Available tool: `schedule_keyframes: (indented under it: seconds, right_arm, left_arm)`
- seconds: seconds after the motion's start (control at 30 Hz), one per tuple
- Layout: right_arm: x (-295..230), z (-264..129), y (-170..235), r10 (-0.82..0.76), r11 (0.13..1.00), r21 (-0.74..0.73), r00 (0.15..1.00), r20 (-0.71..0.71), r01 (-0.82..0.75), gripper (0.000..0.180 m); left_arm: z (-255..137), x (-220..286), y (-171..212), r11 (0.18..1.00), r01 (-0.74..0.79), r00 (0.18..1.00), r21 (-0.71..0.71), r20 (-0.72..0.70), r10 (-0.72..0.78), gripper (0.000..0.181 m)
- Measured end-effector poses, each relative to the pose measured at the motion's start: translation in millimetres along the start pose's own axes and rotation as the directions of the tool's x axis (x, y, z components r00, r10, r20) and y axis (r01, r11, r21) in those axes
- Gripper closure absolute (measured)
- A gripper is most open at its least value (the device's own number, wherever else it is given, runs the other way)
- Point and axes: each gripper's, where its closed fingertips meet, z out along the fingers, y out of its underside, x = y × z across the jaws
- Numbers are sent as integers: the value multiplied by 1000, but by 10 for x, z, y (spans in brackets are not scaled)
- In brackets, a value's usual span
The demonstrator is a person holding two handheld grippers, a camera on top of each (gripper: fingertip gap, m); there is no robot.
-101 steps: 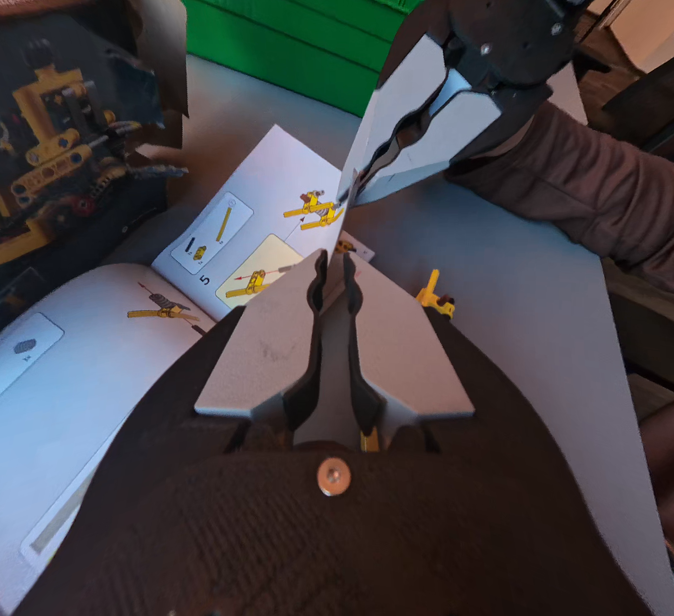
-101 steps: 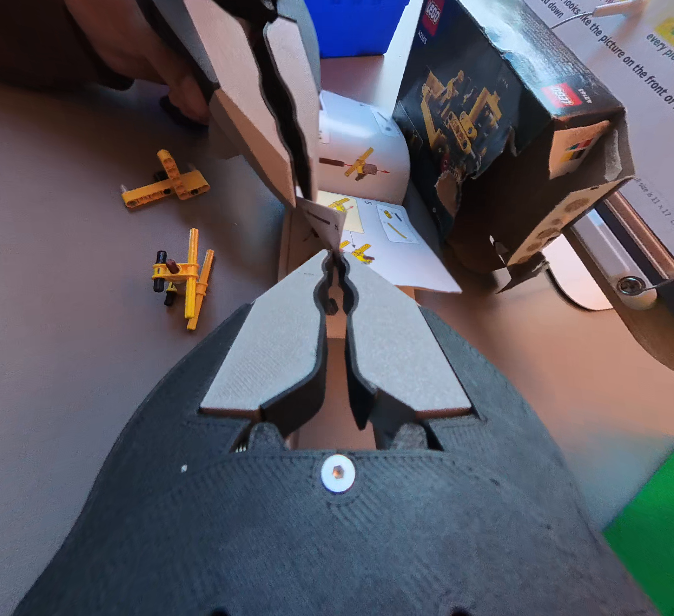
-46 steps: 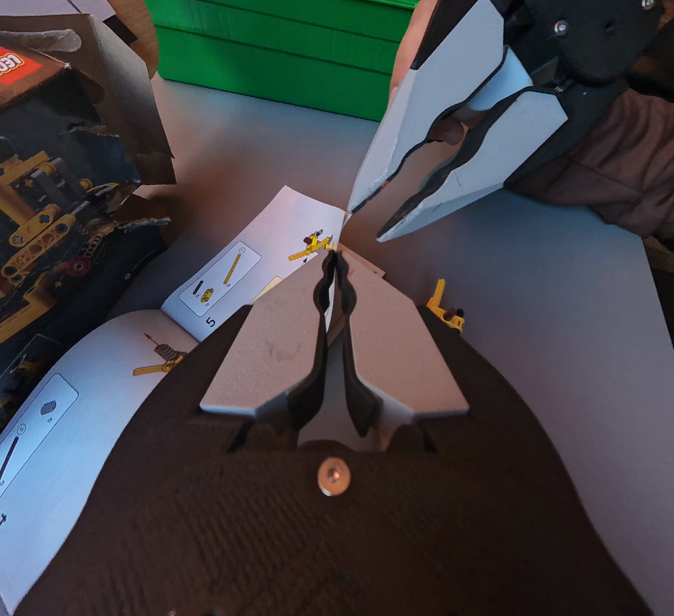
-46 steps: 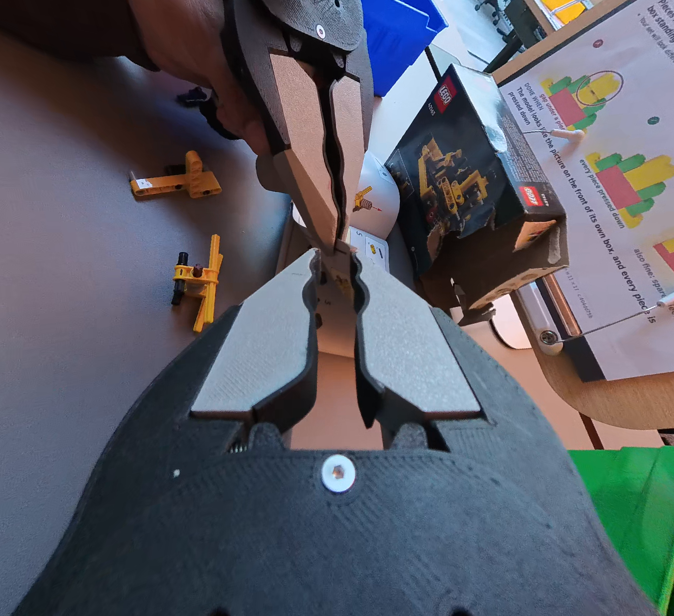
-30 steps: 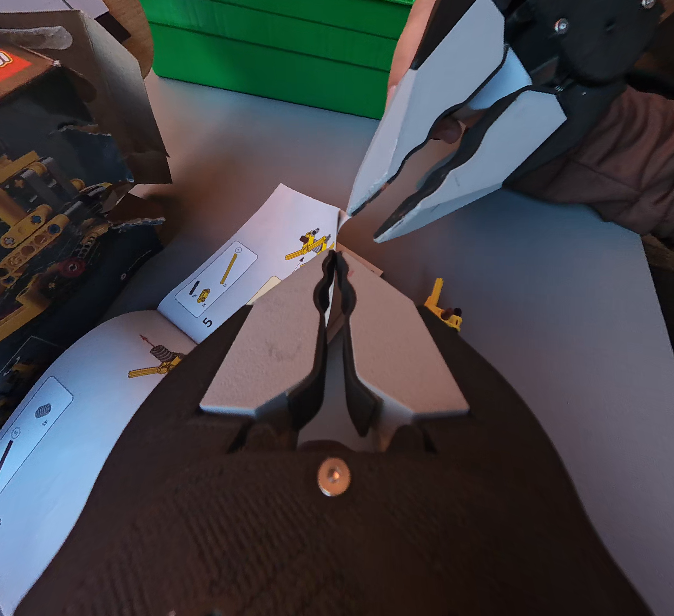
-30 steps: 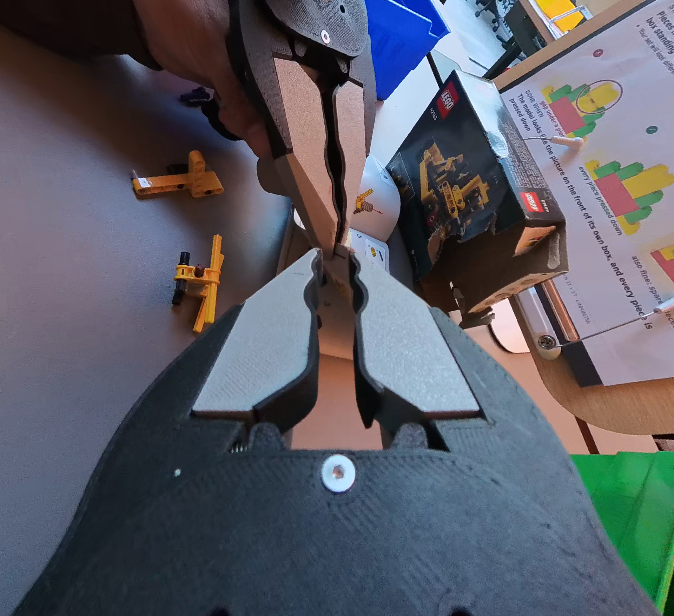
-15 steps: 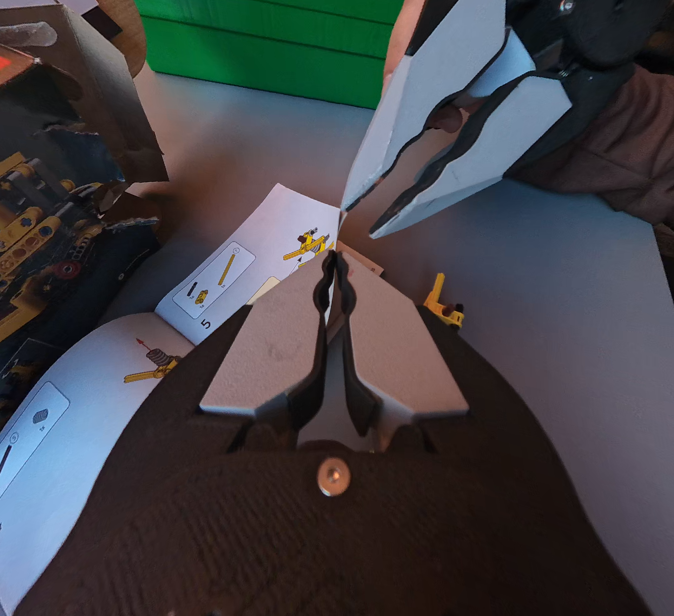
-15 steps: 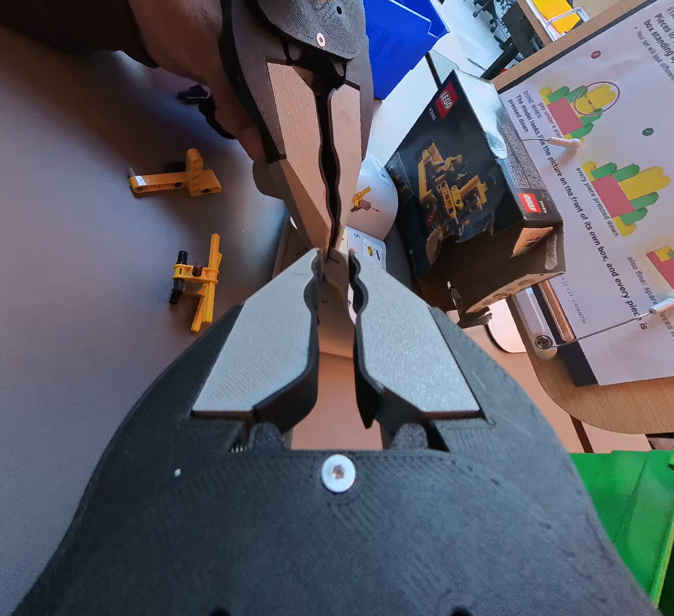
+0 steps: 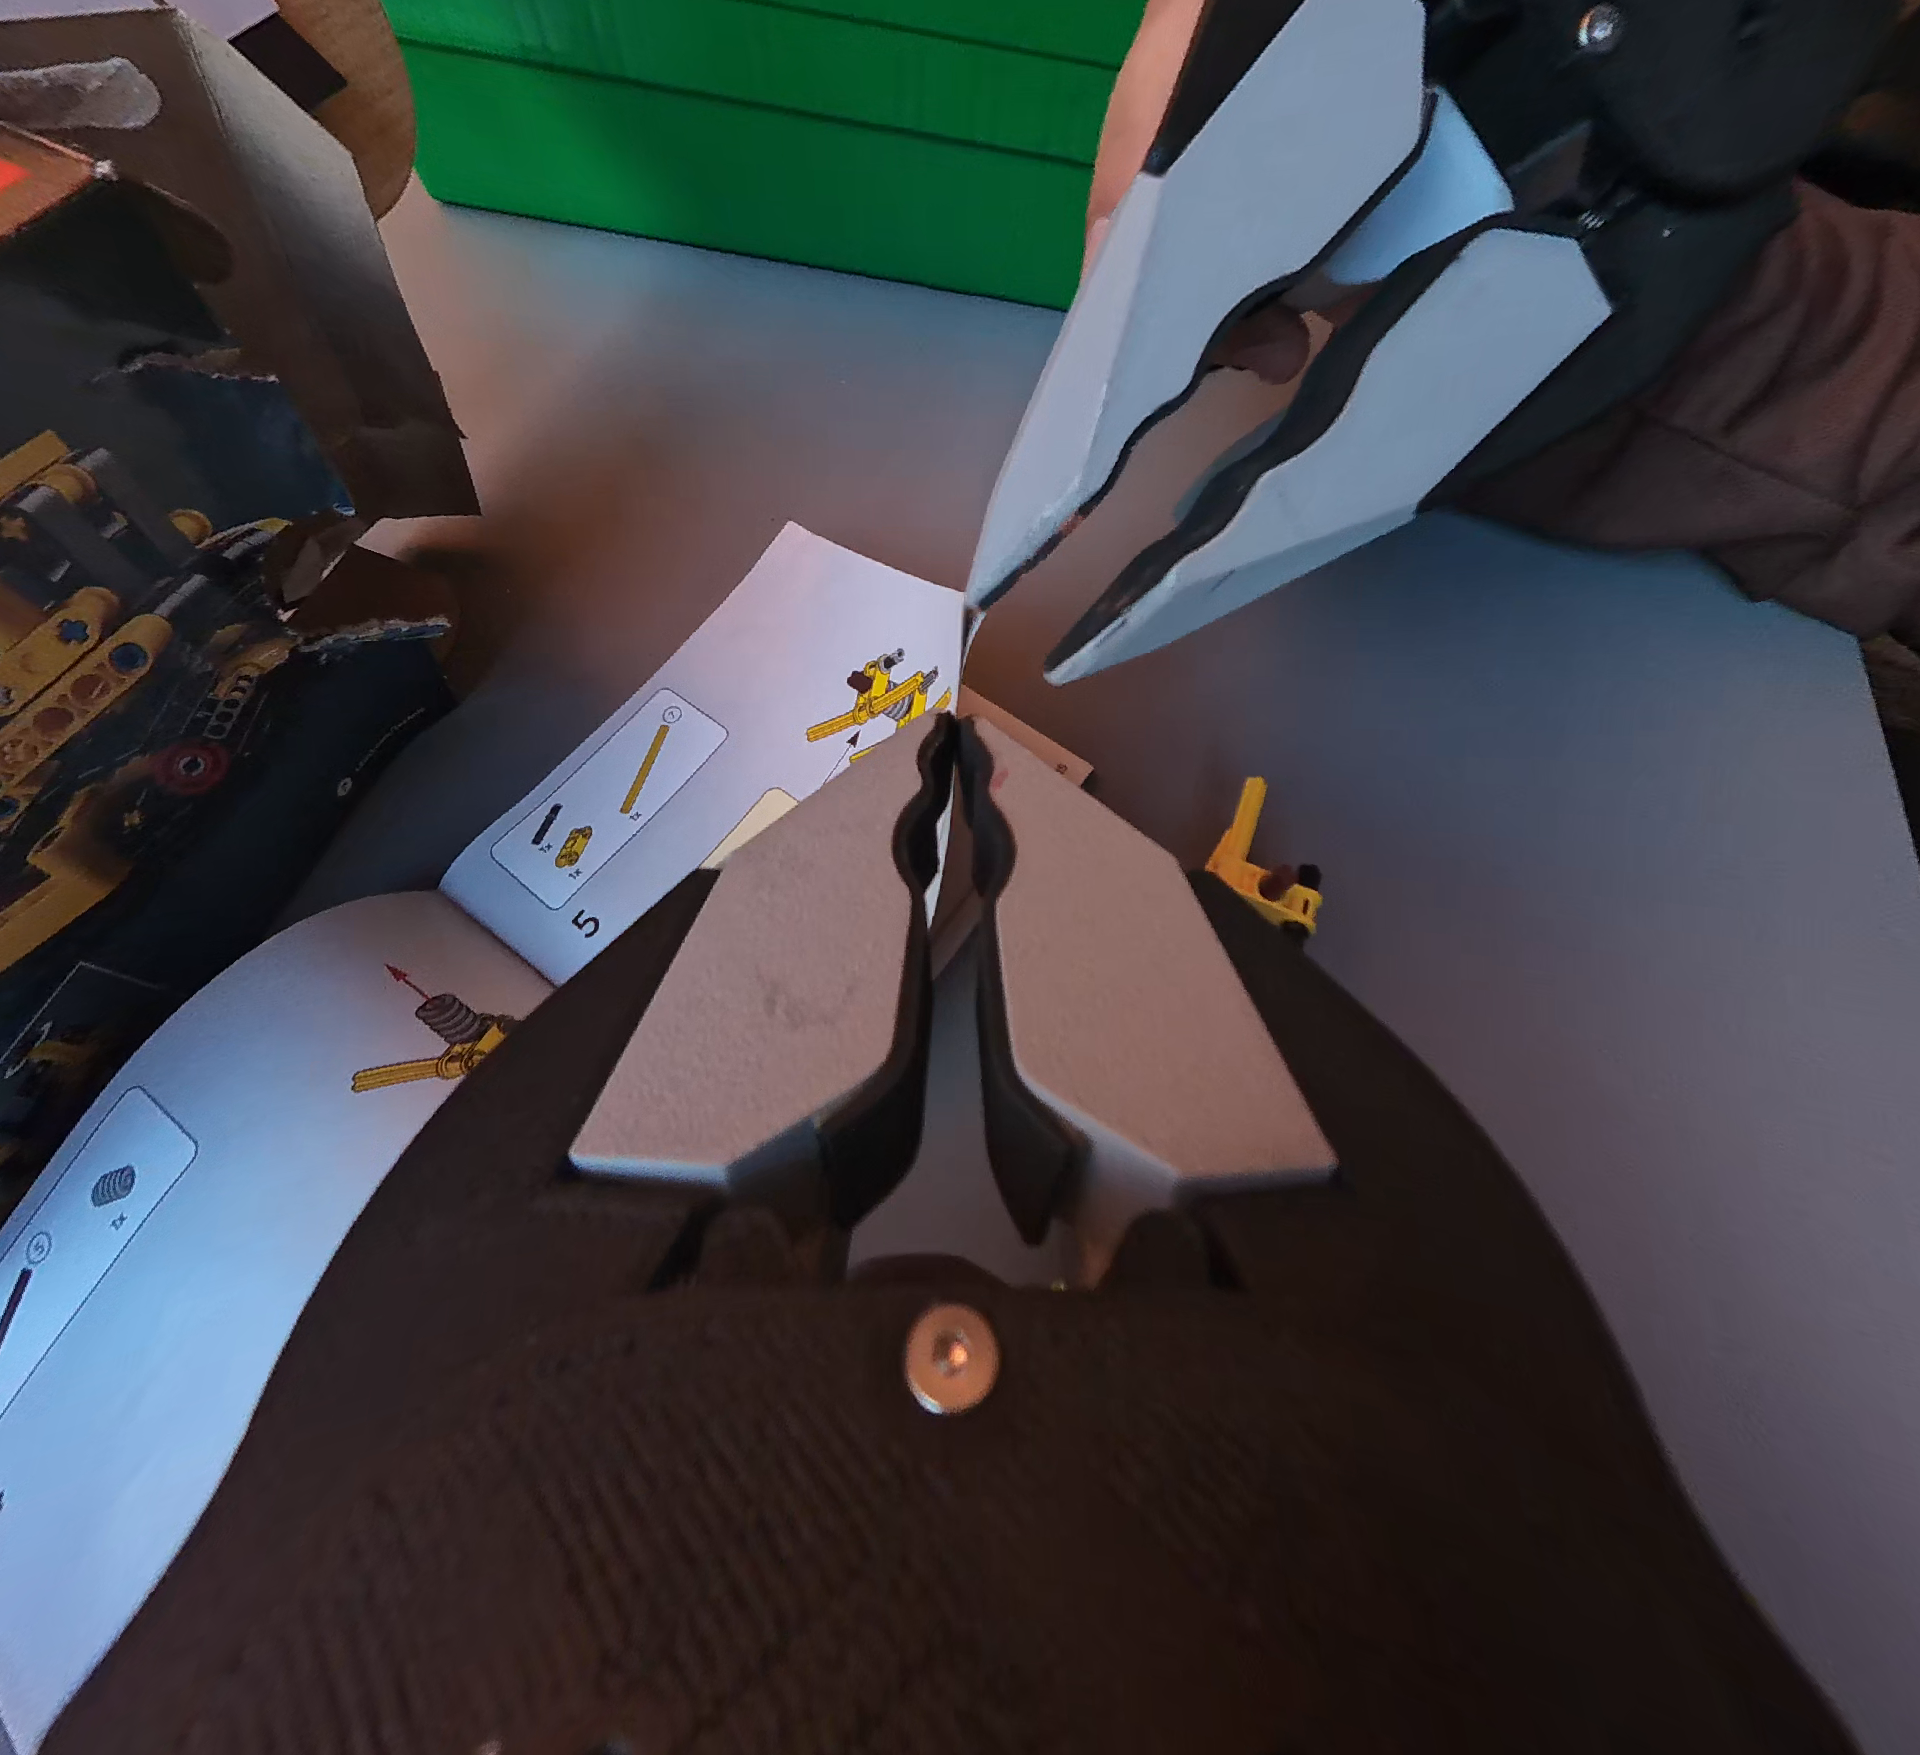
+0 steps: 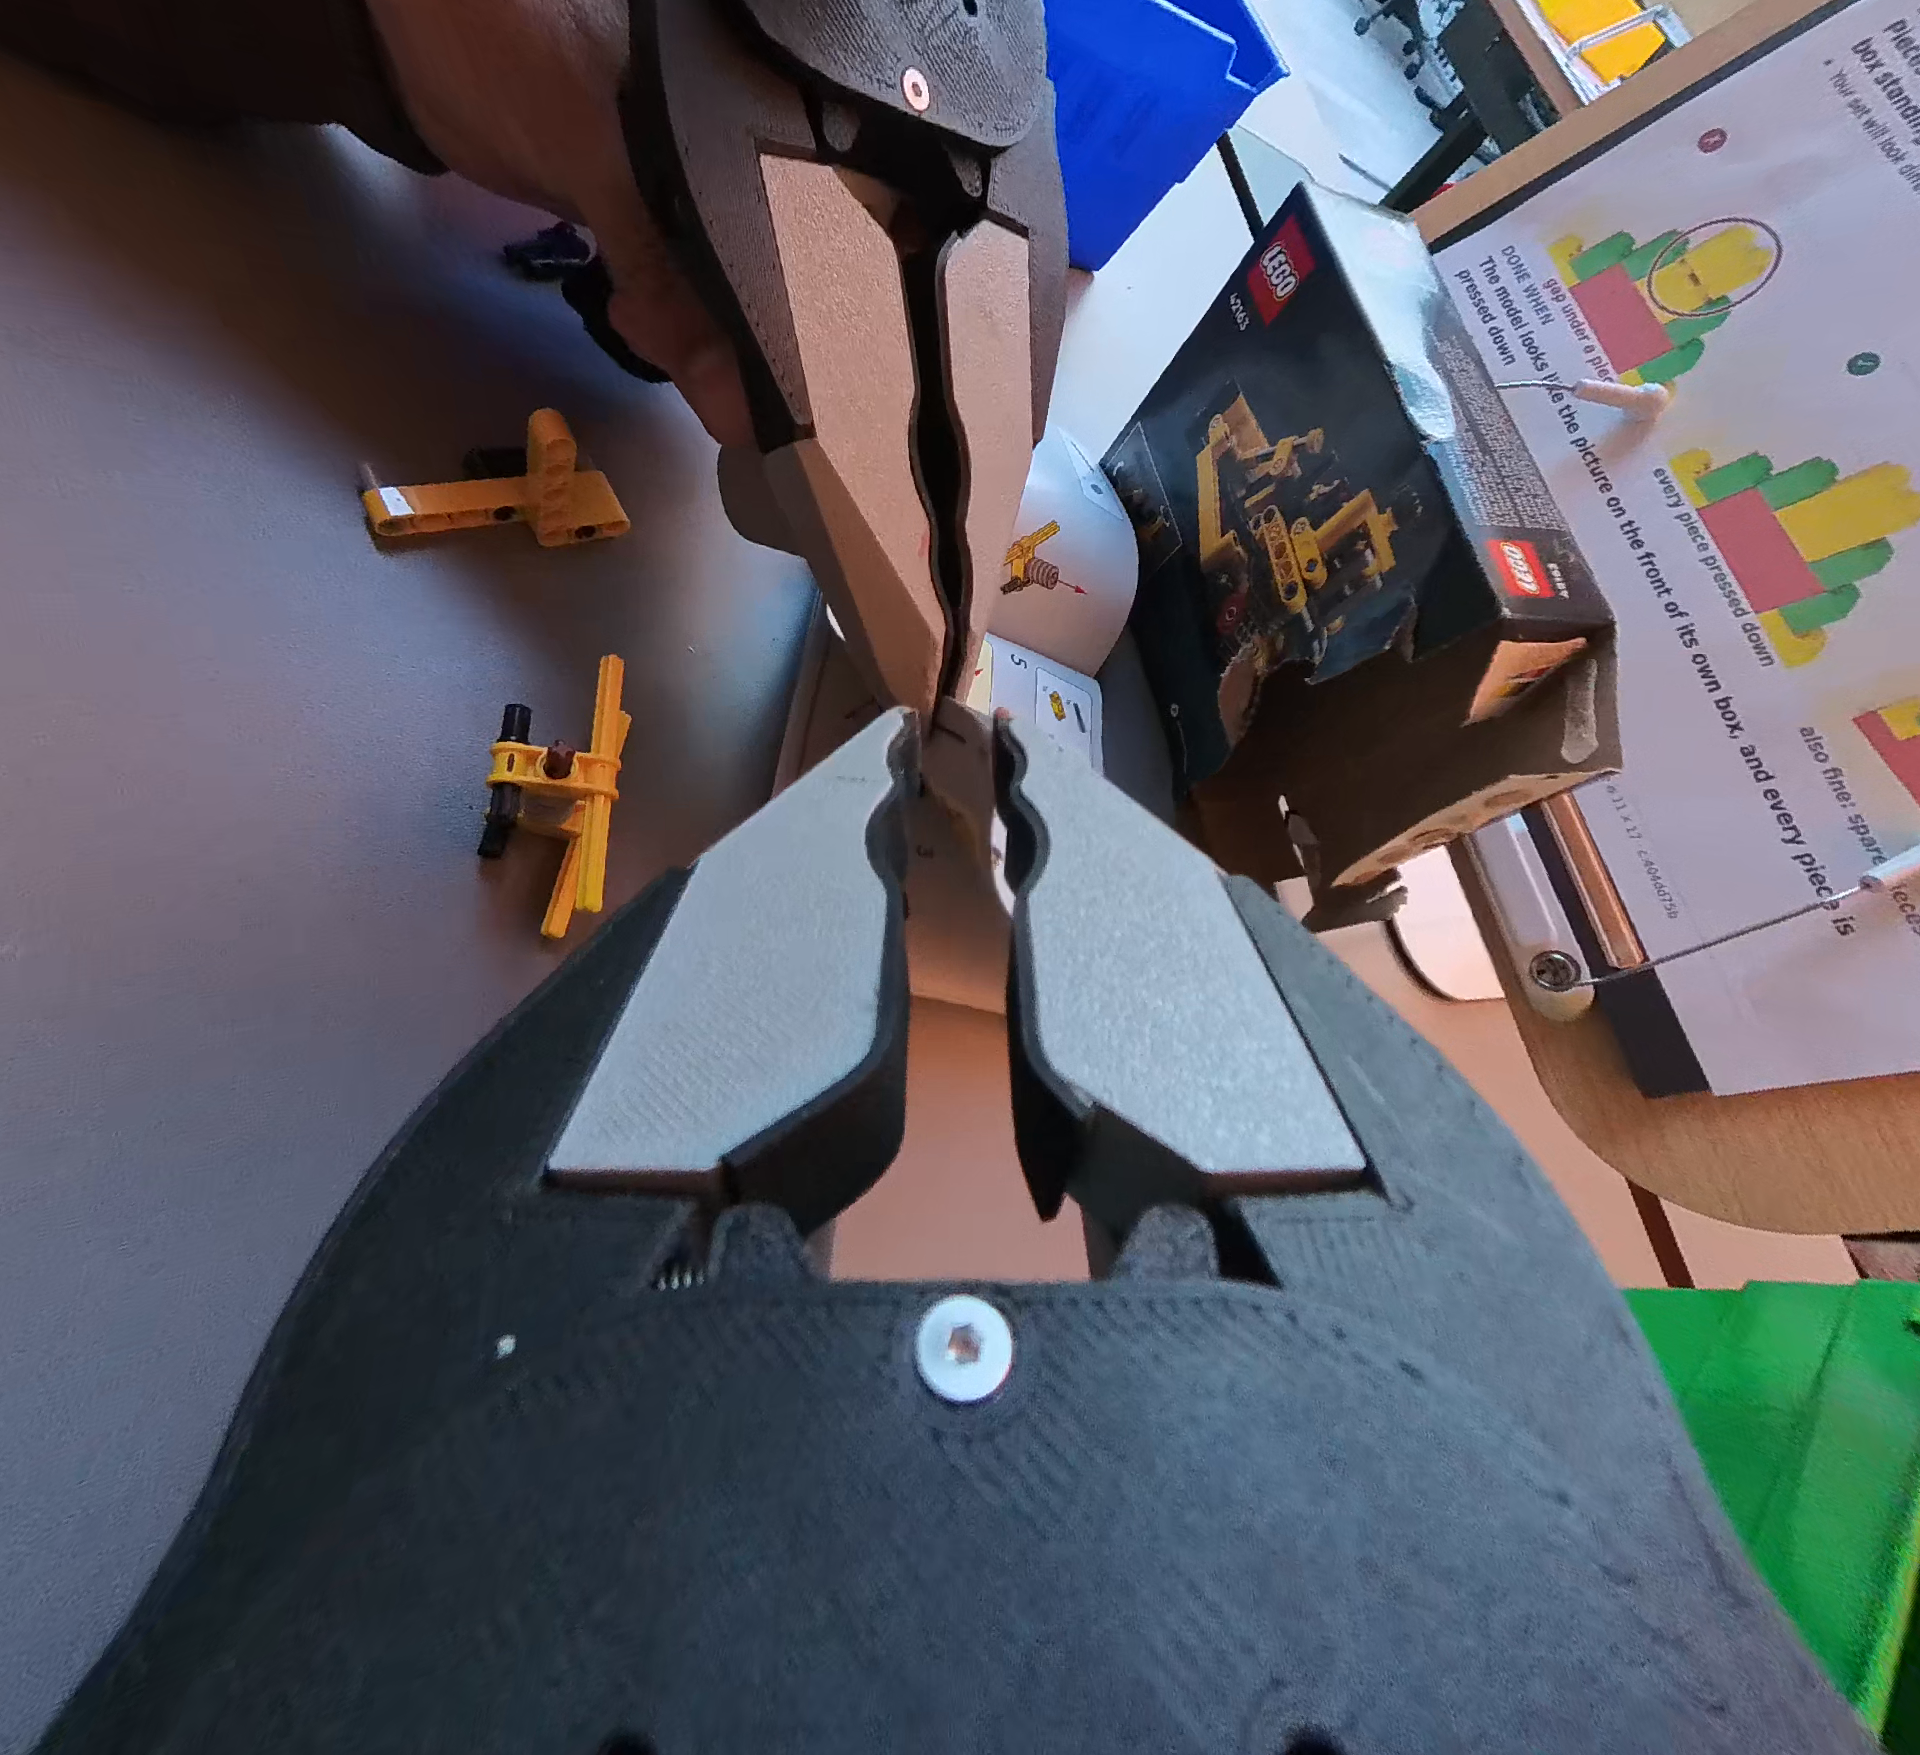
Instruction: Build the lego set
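Observation:
The open instruction booklet (image 9: 727, 708) lies on the grey table beside the set's box (image 9: 125, 666). My left gripper (image 9: 954, 731) is shut on the edge of one raised page. My right gripper (image 9: 1013, 640) comes in from the upper right, open, with that page's corner between its fingertips. In the right wrist view the right gripper (image 10: 951, 729) straddles the page edge, and the left gripper (image 10: 940, 697) pinches it just above. A yellow sub-assembly with black pins (image 10: 561, 780) lies left of the booklet (image 10: 1049, 697) and shows partly in the left wrist view (image 9: 1262, 864). A second yellow assembly (image 10: 499, 500) lies farther back.
A green bin (image 9: 779, 43) stands behind the booklet. A blue bin (image 10: 1122, 74) stands behind the box (image 10: 1351, 542). A board with a printed sheet (image 10: 1714, 562) leans at the right. A sleeved arm (image 9: 1714, 458) lies across the table's right side. The grippers are tip to tip, or close to it.
My right gripper, shut on the page corner 3.4 s ago, has opened. The left gripper has stayed shut on the page. Over the last second both have hardly moved.

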Motion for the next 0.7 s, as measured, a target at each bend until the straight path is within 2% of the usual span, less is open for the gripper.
schedule_keyframes:
  seconds: [0.03,0.37,0.5,0.7]
  right_arm:
    - [-6,8,13,-3,1000,-6,1000,1,3,169]
    - [-30,56,112,-10,999,-51,1000,14,11,169]
    - [-40,71,147,-40,996,-76,999,10,41,179]
    - [-35,82,169,-82,992,-100,997,-7,81,180]
  left_arm:
    - [-1,2,0,1000,-1,1000,0,0,1,181]
    - [-13,7,-8,1000,-10,1000,-1,4,10,181]
    - [-13,14,2,1000,-12,1000,-6,1,12,181]
    - [0,61,36,1000,4,999,-16,-37,-5,180]
